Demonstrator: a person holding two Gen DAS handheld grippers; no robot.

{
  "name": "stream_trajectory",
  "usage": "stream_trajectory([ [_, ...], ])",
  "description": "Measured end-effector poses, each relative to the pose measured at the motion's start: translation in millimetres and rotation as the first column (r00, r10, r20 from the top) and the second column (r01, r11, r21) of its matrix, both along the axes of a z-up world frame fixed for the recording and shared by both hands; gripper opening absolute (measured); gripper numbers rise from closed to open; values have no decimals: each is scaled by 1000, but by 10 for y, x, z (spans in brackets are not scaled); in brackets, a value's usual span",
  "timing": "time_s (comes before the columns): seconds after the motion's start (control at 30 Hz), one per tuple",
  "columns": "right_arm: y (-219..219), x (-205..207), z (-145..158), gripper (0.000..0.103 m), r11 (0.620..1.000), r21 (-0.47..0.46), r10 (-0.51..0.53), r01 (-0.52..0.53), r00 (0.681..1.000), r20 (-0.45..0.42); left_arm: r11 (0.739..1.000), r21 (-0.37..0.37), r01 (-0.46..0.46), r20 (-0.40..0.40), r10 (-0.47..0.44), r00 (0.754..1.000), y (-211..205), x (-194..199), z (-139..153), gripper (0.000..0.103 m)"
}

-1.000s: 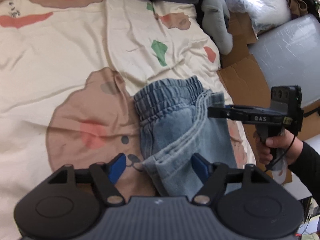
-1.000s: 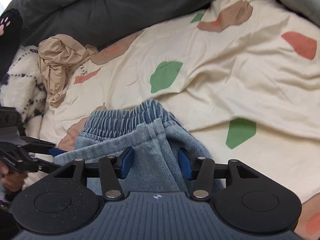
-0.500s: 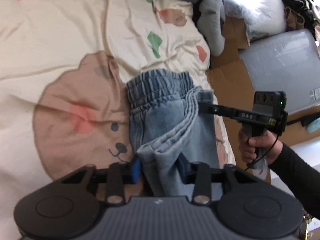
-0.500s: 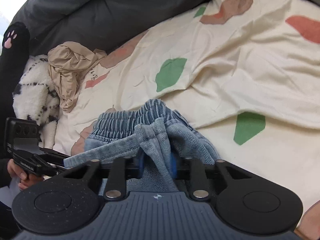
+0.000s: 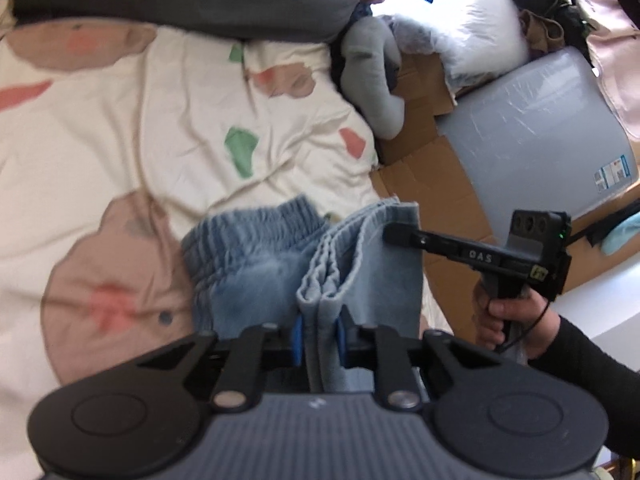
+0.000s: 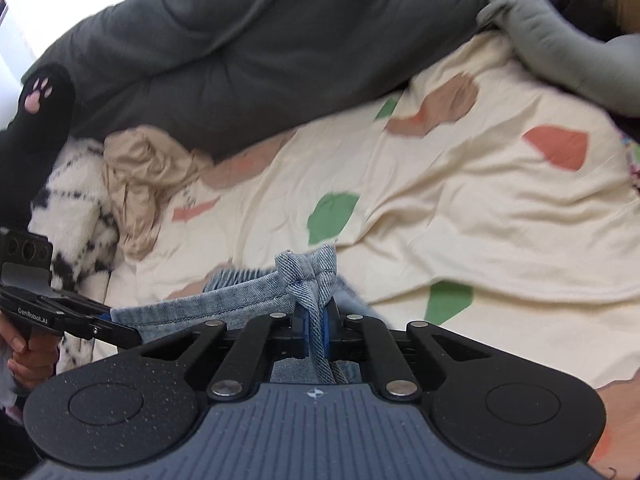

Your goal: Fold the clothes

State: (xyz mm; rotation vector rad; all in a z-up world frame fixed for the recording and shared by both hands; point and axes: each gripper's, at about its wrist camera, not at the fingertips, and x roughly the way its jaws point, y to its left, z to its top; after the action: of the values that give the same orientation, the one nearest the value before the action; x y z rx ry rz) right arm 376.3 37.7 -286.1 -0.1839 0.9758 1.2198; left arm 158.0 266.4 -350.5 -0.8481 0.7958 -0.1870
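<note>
**Okay, both ends of the jeans pinched**

So we've got the denim jeans (image 5: 256, 264) half-folded on the bed sheet (image 5: 120, 128), elastic waistband away from us. The left gripper (image 5: 319, 336) is closing, with a stack of hem layers pressed between its blue pads. The right gripper (image 6: 316, 332) is clenched on a bunched denim edge. In the left view, the right gripper grasps the far right corner, so the held edge runs across between the two hands and the rest of the jeans lies ahead toward the waistband. Our guess: the next fold carries that edge forward over the waistband. A gray duvet (image 6: 248, 40) sits beyond, well apart.
</note>
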Motion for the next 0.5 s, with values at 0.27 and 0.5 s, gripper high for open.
stream_trajectory([
  [0.27, 108, 167, 46, 5, 998, -30, -55, 56, 997, 51, 998, 53, -19, -14, 20, 1000, 44, 319, 3, 16],
  [0.5, 248, 261, -140, 5, 991, -105, -80, 86, 995, 57, 997, 78, -28, -92, 35, 995, 88, 509, -159, 16],
])
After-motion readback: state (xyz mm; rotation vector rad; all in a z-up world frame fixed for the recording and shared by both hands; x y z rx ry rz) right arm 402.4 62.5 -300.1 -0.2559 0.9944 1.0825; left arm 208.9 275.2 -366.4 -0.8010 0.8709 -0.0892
